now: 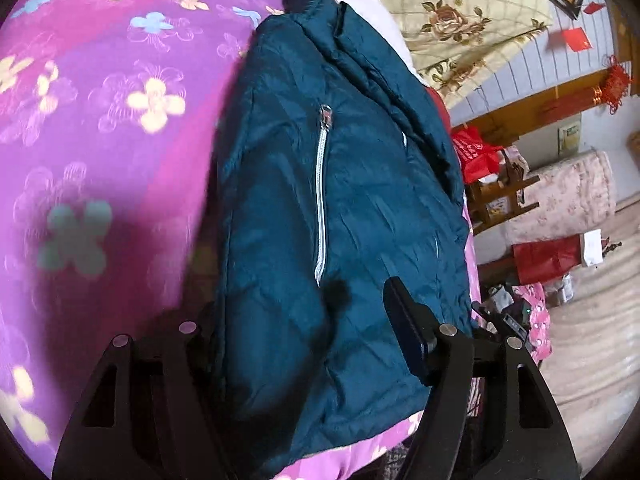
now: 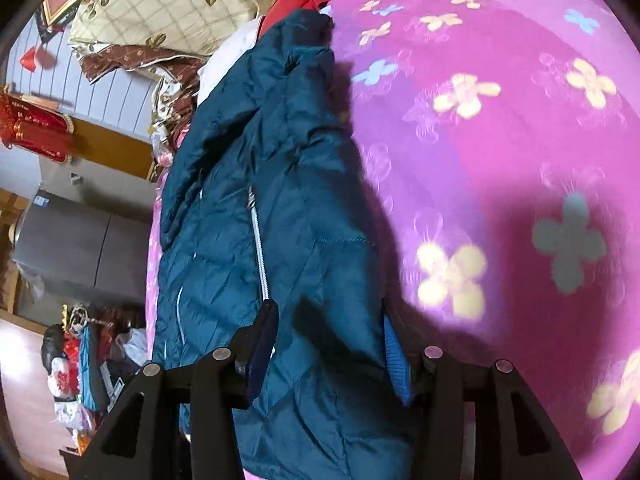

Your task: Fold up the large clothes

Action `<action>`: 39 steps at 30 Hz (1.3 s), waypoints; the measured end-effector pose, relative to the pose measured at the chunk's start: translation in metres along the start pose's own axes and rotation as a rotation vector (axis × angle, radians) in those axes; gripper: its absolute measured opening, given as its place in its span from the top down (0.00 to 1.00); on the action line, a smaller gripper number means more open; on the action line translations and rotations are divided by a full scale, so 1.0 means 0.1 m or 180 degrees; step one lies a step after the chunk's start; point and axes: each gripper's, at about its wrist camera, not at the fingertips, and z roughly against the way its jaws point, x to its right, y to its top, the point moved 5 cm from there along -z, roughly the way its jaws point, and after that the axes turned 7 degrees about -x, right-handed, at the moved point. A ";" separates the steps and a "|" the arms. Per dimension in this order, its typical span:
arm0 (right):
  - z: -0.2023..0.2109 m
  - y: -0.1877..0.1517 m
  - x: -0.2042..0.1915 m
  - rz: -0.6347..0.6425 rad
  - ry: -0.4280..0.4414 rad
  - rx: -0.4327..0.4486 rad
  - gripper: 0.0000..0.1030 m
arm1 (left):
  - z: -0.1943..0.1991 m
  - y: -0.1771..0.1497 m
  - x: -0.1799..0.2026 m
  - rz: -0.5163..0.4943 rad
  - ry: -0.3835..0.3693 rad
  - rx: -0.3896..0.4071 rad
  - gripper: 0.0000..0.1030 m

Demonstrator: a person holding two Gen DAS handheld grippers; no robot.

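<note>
Nearest the lens in each view is the jacket's (image 1: 340,208) lower hem, lying between the fingers of each gripper. The left gripper (image 1: 304,344) stands spread wide: its right finger sits on top of the teal fabric, while the left finger is hidden behind the hem, so I cannot tell whether any cloth is really caught. The right gripper (image 2: 328,348) also stands spread, with a fold of hem and a blue ribbed cuff (image 2: 396,360) between its fingers; neither pad looks pressed in.

The jacket lies lengthwise on the bed (image 1: 100,120), on the purple flowered sheet, near the bed's edge, collar toward the pillows (image 2: 168,4). Its zip (image 1: 322,200) is done up partway.

Risks, as I judge them:
- The shell looks slick and puffy. If the fingers shut on only the top layer, the back layer could stay down and the fold would come out uneven.
- The cuff is thicker than the shell; a grip that takes it alone could slip off the hem.
- With the garment so near the edge, a pull toward that side could drag it off the bed.
- If one gripper lifts before the other, the zip line could twist and skew the crease.
</note>
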 end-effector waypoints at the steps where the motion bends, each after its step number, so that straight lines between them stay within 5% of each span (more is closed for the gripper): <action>1: 0.01 -0.05 0.01 -0.0004 0.0018 -0.0042 0.53 | 0.00 -0.02 0.00 -0.0002 -0.0010 0.0005 0.34; 13: -0.04 -0.65 -0.05 0.0129 0.0497 -0.0325 0.53 | 0.04 -0.23 -0.06 0.0023 -0.0380 0.0128 0.33; 23: -0.38 -0.84 -0.43 0.0365 0.0544 -0.0337 0.53 | -0.08 -0.33 0.12 -0.0118 -0.0145 0.0161 0.29; 25: -0.39 -0.84 -0.44 0.0308 0.0501 -0.0264 0.55 | -0.07 -0.32 0.07 0.0076 -0.0071 0.0203 0.38; 27: -0.40 -0.85 -0.49 0.0336 0.0347 -0.0216 0.60 | -0.06 -0.33 0.01 0.0248 0.0237 0.0198 0.75; 28: -0.40 -0.86 -0.51 0.0360 0.0255 -0.0194 0.63 | -0.06 -0.33 -0.01 0.0276 0.0453 0.0175 0.79; 39: -0.05 -0.90 -0.64 0.0464 0.0083 0.0043 0.79 | 0.44 -0.44 0.52 -0.0203 0.1163 0.0633 0.90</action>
